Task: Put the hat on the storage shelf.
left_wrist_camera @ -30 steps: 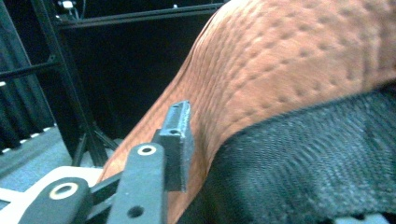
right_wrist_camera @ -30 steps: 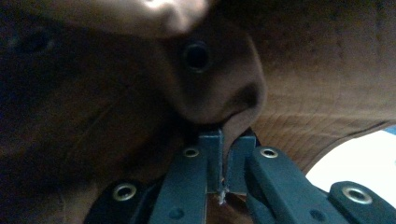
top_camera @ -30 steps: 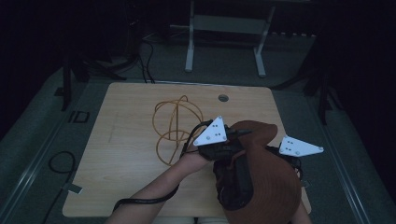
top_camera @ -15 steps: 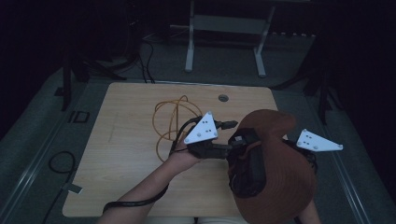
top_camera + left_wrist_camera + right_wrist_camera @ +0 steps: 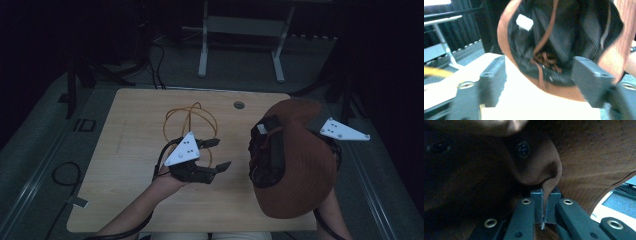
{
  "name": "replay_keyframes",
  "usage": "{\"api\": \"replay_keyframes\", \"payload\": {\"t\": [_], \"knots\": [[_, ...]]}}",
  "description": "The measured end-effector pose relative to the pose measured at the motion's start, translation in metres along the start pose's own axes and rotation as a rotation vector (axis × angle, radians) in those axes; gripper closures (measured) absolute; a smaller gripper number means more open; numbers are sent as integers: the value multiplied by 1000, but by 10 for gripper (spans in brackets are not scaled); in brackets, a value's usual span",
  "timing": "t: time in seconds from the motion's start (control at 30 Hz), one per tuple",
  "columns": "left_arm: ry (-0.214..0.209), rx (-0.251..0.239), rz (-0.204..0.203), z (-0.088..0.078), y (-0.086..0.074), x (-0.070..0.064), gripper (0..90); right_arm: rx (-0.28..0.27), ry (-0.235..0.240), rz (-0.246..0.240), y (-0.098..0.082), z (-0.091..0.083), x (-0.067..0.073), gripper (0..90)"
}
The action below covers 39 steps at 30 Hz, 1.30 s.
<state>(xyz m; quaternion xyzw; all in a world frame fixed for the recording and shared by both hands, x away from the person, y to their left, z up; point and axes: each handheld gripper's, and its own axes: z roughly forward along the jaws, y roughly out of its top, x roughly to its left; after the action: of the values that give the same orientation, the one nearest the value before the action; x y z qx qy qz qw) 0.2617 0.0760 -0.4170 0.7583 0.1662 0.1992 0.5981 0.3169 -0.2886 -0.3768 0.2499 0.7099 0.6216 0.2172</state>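
A brown fabric bag (image 5: 305, 170) with a black lining hangs over the table's right side, its dark mouth (image 5: 267, 150) facing left. My right gripper (image 5: 544, 216) is shut on a fold of the bag's brown edge; in the high view its grey plate (image 5: 344, 130) sticks out behind the bag. My left gripper (image 5: 220, 154) hovers left of the bag, apart from it. Its jaws have just been opening and nothing is between them. In the left gripper view the left gripper (image 5: 541, 85) looks into the bag's mouth (image 5: 554, 37). A coiled orange cable (image 5: 192, 122) lies beyond it.
The wooden table (image 5: 135, 150) has a round cable hole (image 5: 239, 105) near its far edge. A metal stand (image 5: 240, 45) rises behind the table. A black cable loop (image 5: 65, 175) lies on the floor at the left.
The left gripper has drawn back to the left from the bag's mouth and its jaws have spread. The right gripper has carried the bag to the right and a little up.
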Motion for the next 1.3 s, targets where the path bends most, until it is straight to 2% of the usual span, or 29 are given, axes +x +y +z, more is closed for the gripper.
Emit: {"api": "replay_keyframes", "payload": {"t": [0.1,0.23,0.33,0.47,0.6,0.77,0.87,1.0,1.1,1.23,1.3], "knots": [[38,2,-16,-15,-11,1,178,0,-7,0,7,11,-4,875],[77,-6,-20,-36,-26,3,154,2,-6,2,13,29,-8,875],[106,13,-14,-52,-42,4,153,9,1,2,17,44,-10,875],[143,25,-50,-68,-67,7,145,28,5,-2,20,66,-11,875],[206,57,-57,-81,-93,10,145,29,2,1,29,87,-13,875],[286,47,-121,-97,-121,15,146,33,-25,-25,47,112,-11,874],[320,43,-162,-105,-136,18,146,45,-23,-32,57,129,-7,874],[366,61,-170,-115,-149,21,146,65,9,-38,67,150,6,874],[409,62,-168,-121,-158,25,146,91,26,-50,69,165,20,872],[437,43,-220,-126,-165,32,146,133,67,-56,68,183,37,868],[447,38,-231,-128,-166,34,146,154,83,-71,69,192,44,866]]}}
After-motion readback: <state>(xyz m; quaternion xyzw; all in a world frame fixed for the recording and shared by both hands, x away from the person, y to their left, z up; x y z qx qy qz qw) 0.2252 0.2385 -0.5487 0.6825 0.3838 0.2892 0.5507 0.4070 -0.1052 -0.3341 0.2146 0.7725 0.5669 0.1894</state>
